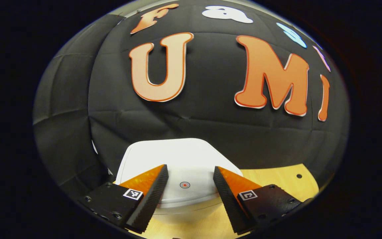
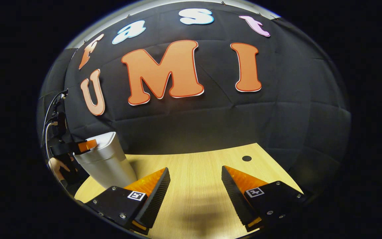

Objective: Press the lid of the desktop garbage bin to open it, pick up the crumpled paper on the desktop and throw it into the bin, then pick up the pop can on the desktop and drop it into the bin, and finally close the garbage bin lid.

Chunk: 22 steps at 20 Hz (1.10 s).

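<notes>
Left gripper (image 1: 191,174): fingers spread wide, holding nothing, poised over the closed lid (image 1: 181,159) of the garbage bin (image 2: 106,162); contact cannot be judged. Bin stands by the worktop's (image 2: 204,169) left edge, base partly cut off. Right gripper (image 2: 196,174): fingers apart, empty, above bare worktop.

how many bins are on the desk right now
1. The white garbage bin stands at the desk's far left edge by the wall, lid down, with the left tool open just over it. Others may sit out of frame.
</notes>
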Each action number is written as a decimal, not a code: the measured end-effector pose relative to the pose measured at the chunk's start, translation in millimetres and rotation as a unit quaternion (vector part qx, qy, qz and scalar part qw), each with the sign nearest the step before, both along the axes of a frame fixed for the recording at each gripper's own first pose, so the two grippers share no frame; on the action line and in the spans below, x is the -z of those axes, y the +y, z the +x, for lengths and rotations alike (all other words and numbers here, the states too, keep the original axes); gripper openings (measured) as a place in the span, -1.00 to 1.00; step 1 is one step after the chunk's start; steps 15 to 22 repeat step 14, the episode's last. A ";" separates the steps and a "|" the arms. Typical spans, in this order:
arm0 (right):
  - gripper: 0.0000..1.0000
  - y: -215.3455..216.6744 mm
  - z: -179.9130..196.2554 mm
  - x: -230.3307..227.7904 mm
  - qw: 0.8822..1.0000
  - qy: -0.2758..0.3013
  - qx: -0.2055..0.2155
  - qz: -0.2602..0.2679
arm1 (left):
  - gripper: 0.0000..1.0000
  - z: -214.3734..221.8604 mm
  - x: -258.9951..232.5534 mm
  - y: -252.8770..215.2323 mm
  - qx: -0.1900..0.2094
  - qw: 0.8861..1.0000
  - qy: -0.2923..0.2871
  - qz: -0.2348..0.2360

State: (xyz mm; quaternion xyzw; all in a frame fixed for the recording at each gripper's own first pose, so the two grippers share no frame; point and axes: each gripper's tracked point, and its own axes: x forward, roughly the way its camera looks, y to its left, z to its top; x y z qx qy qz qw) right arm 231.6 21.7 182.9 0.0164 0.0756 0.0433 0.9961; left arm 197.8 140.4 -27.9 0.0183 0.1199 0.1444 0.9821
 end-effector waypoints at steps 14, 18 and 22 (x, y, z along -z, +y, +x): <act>0.87 7.2 -15.3 -45.5 0.998 -0.067 0.002 -0.004 | 0.87 -90.3 -90.2 -103.3 0.101 0.990 -0.093 0.016; 0.87 7.2 -15.3 -45.5 0.998 -0.067 0.002 -0.004 | 0.87 -90.3 -90.2 -103.3 0.101 0.990 -0.093 0.016; 0.87 7.2 -15.3 -45.5 0.998 -0.067 0.002 -0.004 | 0.87 -90.3 -90.2 -103.3 0.101 0.990 -0.093 0.016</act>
